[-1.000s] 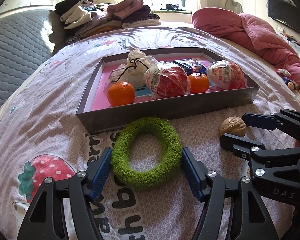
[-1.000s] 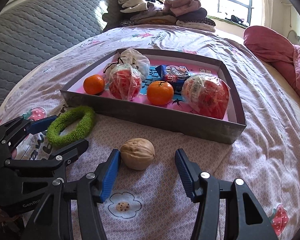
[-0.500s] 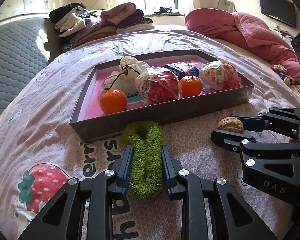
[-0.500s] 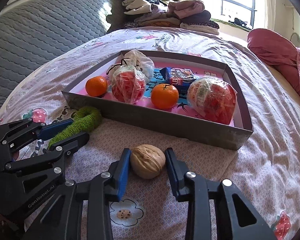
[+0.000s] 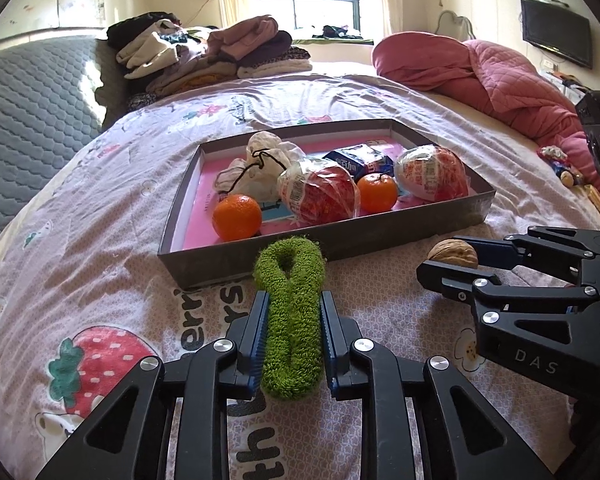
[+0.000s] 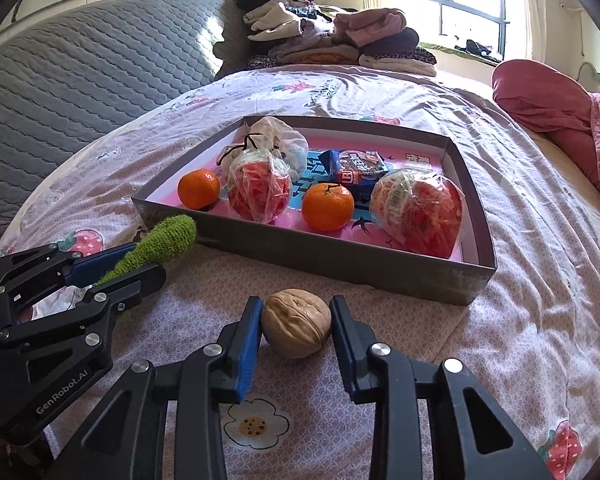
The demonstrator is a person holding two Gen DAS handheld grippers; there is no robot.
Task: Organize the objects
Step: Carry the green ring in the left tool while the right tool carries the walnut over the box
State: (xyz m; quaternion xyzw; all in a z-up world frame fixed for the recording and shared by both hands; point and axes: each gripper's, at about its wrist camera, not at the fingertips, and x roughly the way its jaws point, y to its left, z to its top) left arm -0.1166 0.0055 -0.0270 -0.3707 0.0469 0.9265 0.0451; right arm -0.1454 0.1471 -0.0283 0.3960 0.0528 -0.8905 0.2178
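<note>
Both sets of jaws have just closed — left hand-held gripper (image 5: 291, 336) squeezing the green ring (image 5: 290, 312) flat, right hand-held gripper (image 6: 296, 330) clamping the walnut (image 6: 296, 322), box (image 6: 340, 258) just ahead.

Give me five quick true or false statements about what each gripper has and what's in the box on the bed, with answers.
1. The left gripper squeezes a fuzzy green fabric ring flat between its fingers. True.
2. The right gripper is clamped on an orange tangerine. False: it grips a tan wrinkled walnut.
3. Two orange tangerines lie inside the shallow grey cardboard box. True.
4. The walnut is already in the box. False: it sits on the bedsheet in front of the box.
5. The box holds only fruit. False: a blue snack packet and a white drawstring pouch are in it too.
</note>
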